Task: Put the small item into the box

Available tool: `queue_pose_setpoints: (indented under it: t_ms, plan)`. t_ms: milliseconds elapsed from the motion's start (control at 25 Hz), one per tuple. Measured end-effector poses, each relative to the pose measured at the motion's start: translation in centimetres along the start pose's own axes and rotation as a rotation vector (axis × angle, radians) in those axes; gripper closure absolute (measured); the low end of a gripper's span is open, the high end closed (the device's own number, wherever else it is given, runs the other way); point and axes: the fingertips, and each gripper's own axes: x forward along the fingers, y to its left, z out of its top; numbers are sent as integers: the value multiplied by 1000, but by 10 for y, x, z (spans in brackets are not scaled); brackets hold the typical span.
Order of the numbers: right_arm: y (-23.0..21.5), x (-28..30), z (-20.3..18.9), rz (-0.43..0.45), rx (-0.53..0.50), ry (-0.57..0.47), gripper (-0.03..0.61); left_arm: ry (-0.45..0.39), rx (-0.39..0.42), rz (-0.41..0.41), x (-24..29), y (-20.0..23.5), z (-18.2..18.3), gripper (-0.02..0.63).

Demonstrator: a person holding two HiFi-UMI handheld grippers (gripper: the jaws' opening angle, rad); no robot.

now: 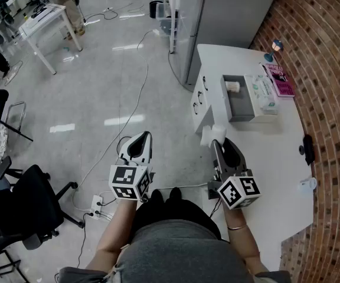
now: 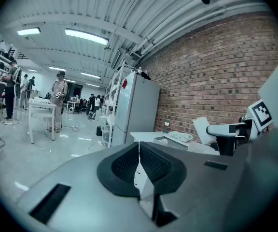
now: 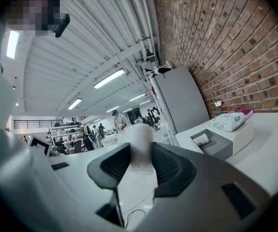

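Note:
My right gripper point(image 1: 217, 141) hovers over the near left edge of the white table point(image 1: 276, 175), shut on a small white item point(image 1: 212, 134). In the right gripper view that item point(image 3: 139, 151) stands squeezed between both pads of the right gripper point(image 3: 140, 166). Further along the table an open grey box point(image 1: 241, 118) holds a small pale roll point(image 1: 233, 86); the box point(image 3: 224, 148) lies ahead and to the right in the right gripper view. Over the floor, my left gripper point(image 1: 144, 135) is shut with nothing in it, and its pads meet in the left gripper view point(image 2: 139, 164).
A pack of wipes point(image 1: 263, 93) and a pink book point(image 1: 279, 78) lie beside the box. A black object point(image 1: 307, 149) sits by the brick wall. A grey cabinet point(image 1: 229, 16) stands beyond the table. An office chair point(image 1: 22, 205) and cables are on the floor at left.

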Motion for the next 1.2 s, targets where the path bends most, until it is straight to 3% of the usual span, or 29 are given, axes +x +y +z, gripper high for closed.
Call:
queue_pose_setpoints:
  t_ms: [680, 1200]
  plan:
    - [-36, 8, 9, -2, 27, 11, 430, -5, 27, 2, 27, -17, 2, 588]
    - [-71, 37, 13, -86, 58, 10, 430, 4, 48, -46, 81, -12, 17, 588]
